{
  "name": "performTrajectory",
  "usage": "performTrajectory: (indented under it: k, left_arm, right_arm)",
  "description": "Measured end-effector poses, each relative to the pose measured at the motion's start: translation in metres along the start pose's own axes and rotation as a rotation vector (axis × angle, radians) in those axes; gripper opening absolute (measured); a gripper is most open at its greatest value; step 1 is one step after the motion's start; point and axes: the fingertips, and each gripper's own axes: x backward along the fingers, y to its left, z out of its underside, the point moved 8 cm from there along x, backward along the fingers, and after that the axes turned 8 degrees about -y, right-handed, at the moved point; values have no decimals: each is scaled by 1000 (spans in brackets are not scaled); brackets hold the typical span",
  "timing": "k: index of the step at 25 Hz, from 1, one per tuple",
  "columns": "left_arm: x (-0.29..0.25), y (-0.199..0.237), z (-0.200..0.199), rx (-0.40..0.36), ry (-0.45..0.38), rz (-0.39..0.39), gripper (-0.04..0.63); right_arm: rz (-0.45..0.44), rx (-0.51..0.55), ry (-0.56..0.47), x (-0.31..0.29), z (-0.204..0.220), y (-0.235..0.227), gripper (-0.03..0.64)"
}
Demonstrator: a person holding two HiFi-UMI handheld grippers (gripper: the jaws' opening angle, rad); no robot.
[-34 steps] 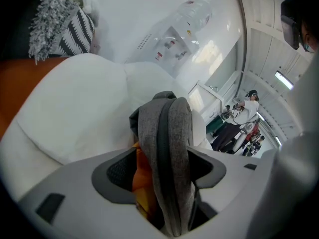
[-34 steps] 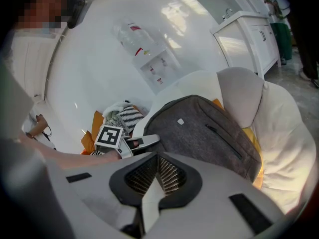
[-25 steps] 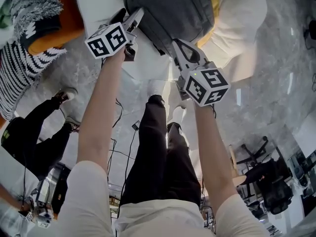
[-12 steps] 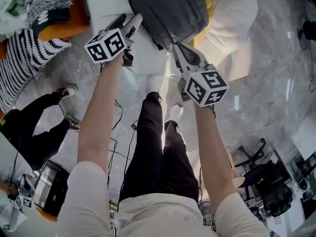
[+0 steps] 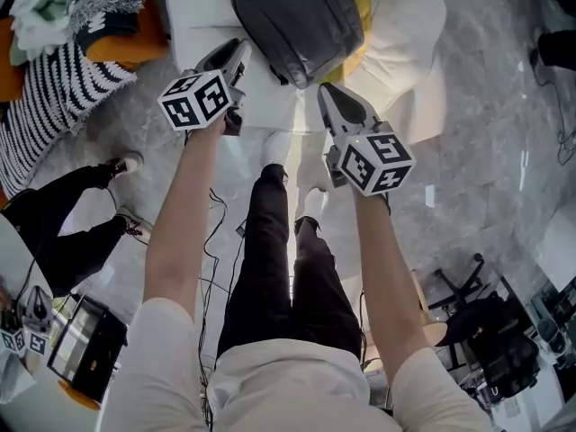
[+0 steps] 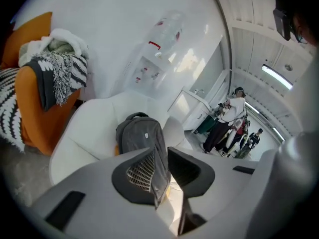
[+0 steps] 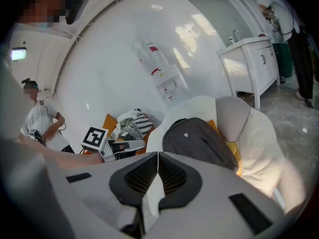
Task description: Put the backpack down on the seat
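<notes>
The grey backpack [image 5: 297, 16] lies on the white seat [image 5: 202, 7], leaning against its backrest, with no gripper touching it. My left gripper [image 5: 232, 57] hovers just in front of the seat's left edge. Its jaws are closing to a narrow gap with nothing between them; the backpack [image 6: 142, 138] shows beyond that gap. My right gripper [image 5: 331, 97] is shut and empty, a short way in front of the backpack's lower end. In the right gripper view, the backpack [image 7: 199, 141] rests past the closed tips [image 7: 157, 156], and the left gripper [image 7: 122, 147] is at its left.
An orange chair [image 5: 117, 39] piled with striped blankets [image 5: 63, 88] stands left of the seat. A yellow cushion [image 5: 360, 12] and a white cushion [image 5: 405, 34] lie right of the backpack. A person's legs [image 5: 63, 232], floor cables [image 5: 211, 268] and an office chair [image 5: 486, 331] are nearby.
Both grippers have drawn back from the backpack toward me. The backpack stays on the seat.
</notes>
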Motion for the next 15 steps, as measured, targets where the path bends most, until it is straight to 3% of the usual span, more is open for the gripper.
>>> performTrajectory:
  k: [7,12,15]
  left_arm:
    - [41,-58,-2,-39,-19,15,28]
    - [67,-96,-5,-55,-36,34,18]
    - [83,-123,-5,-110,-42,37,17]
  right_arm:
    - [1,17,-31,59,-14,11,23]
    - [8,22,-45,99,-22,15,23]
    - [9,18,-52,124,-23,18,23]
